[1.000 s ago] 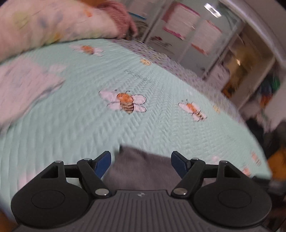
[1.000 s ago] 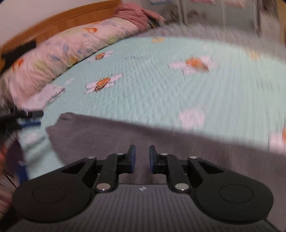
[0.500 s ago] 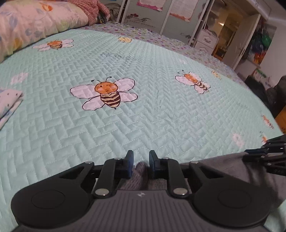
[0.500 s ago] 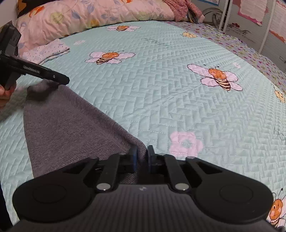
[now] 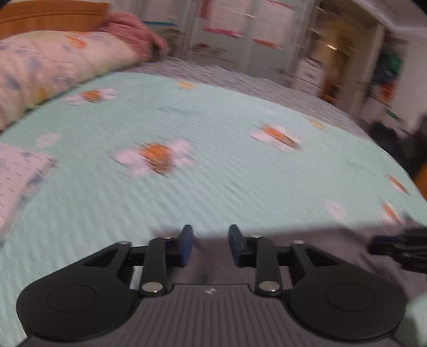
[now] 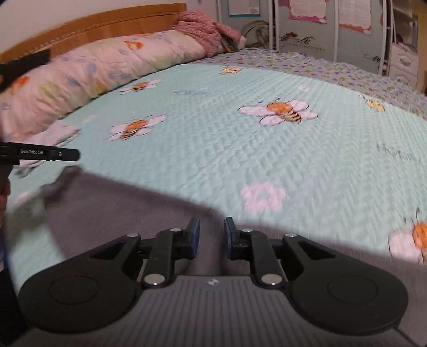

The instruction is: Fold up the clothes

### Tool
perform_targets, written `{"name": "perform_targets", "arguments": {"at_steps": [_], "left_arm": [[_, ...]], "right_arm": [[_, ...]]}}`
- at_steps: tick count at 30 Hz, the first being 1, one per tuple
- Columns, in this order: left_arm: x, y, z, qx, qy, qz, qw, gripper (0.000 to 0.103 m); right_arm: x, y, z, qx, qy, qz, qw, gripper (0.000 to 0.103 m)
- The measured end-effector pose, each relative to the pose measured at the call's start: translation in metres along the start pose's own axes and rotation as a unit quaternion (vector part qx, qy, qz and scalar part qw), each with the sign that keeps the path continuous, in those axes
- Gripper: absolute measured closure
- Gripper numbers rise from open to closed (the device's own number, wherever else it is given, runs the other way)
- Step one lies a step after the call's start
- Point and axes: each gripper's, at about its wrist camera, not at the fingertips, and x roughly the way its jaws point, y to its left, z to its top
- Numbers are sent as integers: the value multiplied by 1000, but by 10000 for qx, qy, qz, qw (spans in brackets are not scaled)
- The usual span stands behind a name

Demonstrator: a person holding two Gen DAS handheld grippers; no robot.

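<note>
Left tool [image 5: 208,241] and right tool [image 6: 211,235] both opening, pads apart and clear of the grey garment [image 6: 128,213] lying between and under them. Garment sits on the mint bee-print bed cover [image 6: 213,138] — pillow [image 6: 93,72] and headboard [image 6: 93,26] behind. Right view alone shows the garment's far corner beside the left tool; left view is blurred.

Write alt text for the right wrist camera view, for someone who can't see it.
The right tool, its jaws opening with nothing pinched, hovers over a grey garment spread on a mint bee-print quilt. The left tool pokes in at the left edge, with a floral pillow and wooden headboard behind.
</note>
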Motion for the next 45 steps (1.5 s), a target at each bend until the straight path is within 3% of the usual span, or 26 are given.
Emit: {"name": "perform_targets", "arguments": {"at_steps": [2, 4, 6, 7, 10, 11, 13, 14, 17, 19, 21, 24, 28, 30, 32, 34, 38, 40, 41, 42, 44, 45], "left_arm": [[11, -11, -11, 40, 324, -150, 9994, 66], [38, -10, -20, -28, 630, 154, 9979, 68], [52, -1, -18, -87, 472, 231, 9986, 72], [57, 1, -14, -27, 411, 310, 9987, 79], [68, 1, -2, 61, 513, 434, 9977, 79], [71, -1, -1, 170, 537, 477, 9973, 79], [71, -3, 0, 172, 549, 526, 9970, 79], [71, -1, 0, 110, 555, 538, 9970, 79], [68, -2, 0, 69, 532, 580, 9969, 79], [66, -11, -2, 231, 520, 709, 9959, 79], [62, -21, -2, 398, 498, 864, 9942, 79], [56, -31, -8, 653, 375, 1024, 9919, 67], [56, -21, -16, 358, 288, 1057, 9933, 62], [54, -18, -13, 251, 314, 1035, 9938, 62], [50, -22, -11, 332, 321, 1100, 9929, 63], [45, -28, -9, 421, 279, 1211, 9914, 64], [20, -61, -10, 711, -50, 685, 9951, 63], [26, -79, -22, 1346, 21, 547, 9894, 56], [39, -74, -28, 1357, 290, 677, 9880, 57], [53, -68, -34, 1335, 571, 818, 9860, 52], [52, -49, -32, 1048, 475, 704, 9909, 47], [52, -49, -30, 1116, 502, 808, 9892, 46]], "right_arm": [[-16, 0, -17, -199, 83, 113, 9997, 86], [-25, -17, -34, -222, 203, 62, 9995, 86], [-33, -65, -48, 180, 254, -17, 9995, 103], [-36, -88, -55, 381, 280, -57, 9989, 103], [-63, -186, -74, 1191, 70, -723, 9902, 103], [-72, -217, -80, 1516, -9, -744, 9856, 103], [-85, -265, -88, 2178, -132, -283, 9755, 103], [-92, -273, -87, 2315, -220, -375, 9719, 103], [-107, -264, -78, 2337, -338, -440, 9707, 103], [-113, -245, -71, 1907, -359, -180, 9808, 103], [-114, -229, -61, 1490, -341, -76, 9882, 96], [-96, -227, -43, 1391, -147, 362, 9895, 96], [-35, -244, -29, 1789, 476, -105, 9827, 103], [-41, -244, -23, 2035, 106, -124, 9789, 103], [-67, -237, -23, 2115, -403, 24, 9765, 96], [-104, -225, -35, 2052, -724, 103, 9760, 96], [-156, -198, -71, 1835, -601, -70, 9812, 86], [-163, -185, -89, 1669, -290, -166, 9854, 88], [-157, -182, -100, 1601, 71, -306, 9866, 88], [-146, -183, -116, 1559, 529, -525, 9850, 101], [-156, -192, -139, 1753, 529, -555, 9815, 103], [-162, -194, -139, 1827, 597, -604, 9795, 103]]}}
